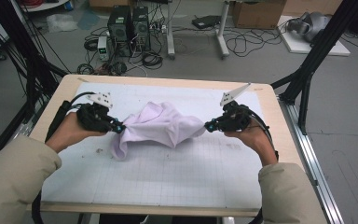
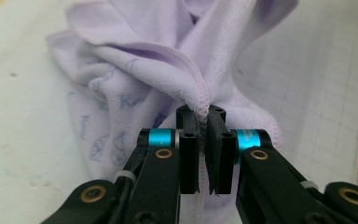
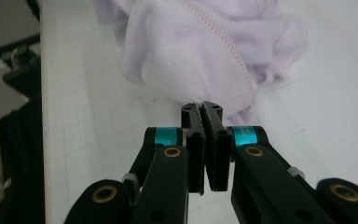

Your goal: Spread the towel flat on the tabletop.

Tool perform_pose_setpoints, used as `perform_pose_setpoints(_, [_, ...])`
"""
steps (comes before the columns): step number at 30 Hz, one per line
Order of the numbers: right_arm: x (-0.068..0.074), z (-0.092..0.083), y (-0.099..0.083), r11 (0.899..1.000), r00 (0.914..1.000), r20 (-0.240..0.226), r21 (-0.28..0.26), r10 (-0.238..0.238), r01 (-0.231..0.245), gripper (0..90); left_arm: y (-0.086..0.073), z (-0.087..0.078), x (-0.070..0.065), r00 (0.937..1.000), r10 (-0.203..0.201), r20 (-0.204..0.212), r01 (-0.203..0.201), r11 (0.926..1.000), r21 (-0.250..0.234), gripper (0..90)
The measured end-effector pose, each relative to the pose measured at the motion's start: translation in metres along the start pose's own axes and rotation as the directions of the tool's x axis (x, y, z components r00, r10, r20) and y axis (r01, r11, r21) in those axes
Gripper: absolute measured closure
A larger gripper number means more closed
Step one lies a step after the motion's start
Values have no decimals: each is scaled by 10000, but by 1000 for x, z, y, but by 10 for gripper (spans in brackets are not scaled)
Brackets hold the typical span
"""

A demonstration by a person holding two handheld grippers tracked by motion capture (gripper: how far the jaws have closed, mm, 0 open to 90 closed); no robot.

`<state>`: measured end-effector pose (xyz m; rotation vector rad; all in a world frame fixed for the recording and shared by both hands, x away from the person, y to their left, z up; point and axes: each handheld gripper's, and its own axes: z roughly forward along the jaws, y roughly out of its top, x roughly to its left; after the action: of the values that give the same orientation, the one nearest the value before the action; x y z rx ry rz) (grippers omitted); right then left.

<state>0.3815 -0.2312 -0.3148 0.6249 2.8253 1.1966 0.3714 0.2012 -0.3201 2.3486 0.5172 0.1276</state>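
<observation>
A pale lilac cloth (image 1: 161, 123) hangs bunched between my two grippers above the white gridded mat (image 1: 168, 172). My left gripper (image 1: 119, 127) is shut on the cloth's left hem, and its own view has the stitched edge (image 2: 200, 95) pinched between the black jaws. My right gripper (image 1: 208, 125) is shut on the cloth's right corner (image 3: 196, 100). A lower fold (image 1: 119, 148) droops onto the mat at the left.
The mat lies on a wooden table (image 1: 279, 116) with black frame posts (image 1: 307, 74) at both sides. Computers (image 1: 129, 25), cables and boxes sit on the floor beyond the far edge. Sleeved forearms (image 1: 14, 177) enter from the bottom.
</observation>
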Motion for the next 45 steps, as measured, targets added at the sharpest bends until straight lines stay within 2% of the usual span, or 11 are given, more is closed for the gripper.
perform_pose_setpoints(6, [5,17,-17,9923,9903,-1386,1219,-40,211,877,-13,15,-16,9957,599,702,-649,9953,713,837])
perform_pose_setpoints(9, [7,23,-20,9864,9830,-1835,1611,-20,320,799,-18,20,-21,9889,1003,1100,-1064,9930,511,791])
perform_pose_setpoints(10, [8,25,-21,9840,9838,-1787,1728,-119,433,704,-19,21,-21,9871,1040,1219,-1087,9936,323,701])
perform_pose_setpoints(11, [10,28,-20,9821,9875,-1569,1827,-161,450,582,-19,20,-22,9884,1027,1119,-1061,9940,252,482])
perform_pose_setpoints(17, [9,30,-13,9900,9972,-722,1385,-178,277,386,-13,14,-22,9917,1082,695,-1078,9941,-100,295])
perform_pose_setpoints(24, [6,40,-7,9900,9996,238,1411,-122,87,376,-10,32,-28,9927,1083,536,-1109,9927,475,299])
perform_pose_setpoints(32, [2,76,1,9802,9940,1075,1978,-182,-35,442,-12,67,-30,9973,656,323,-697,9858,1526,332])
perform_pose_setpoints(35, [-1,92,4,9780,9938,1109,2081,-65,-168,484,-14,74,-30,9982,537,259,-576,9814,1830,431])
perform_pose_setpoints(40, [-6,127,10,9549,9828,1801,2967,-418,-137,530,-14,79,-25,9998,121,-147,-89,9797,2005,565])
perform_pose_setpoints(43, [-9,139,13,9521,9865,1619,3048,-241,-268,757,-15,79,-21,9993,-211,-324,276,9761,2155,709])
perform_pose_setpoints(45, [-9,139,14,9548,9880,1525,2966,-253,-214,802,-16,77,-18,9975,-501,-491,598,9731,2224,792])
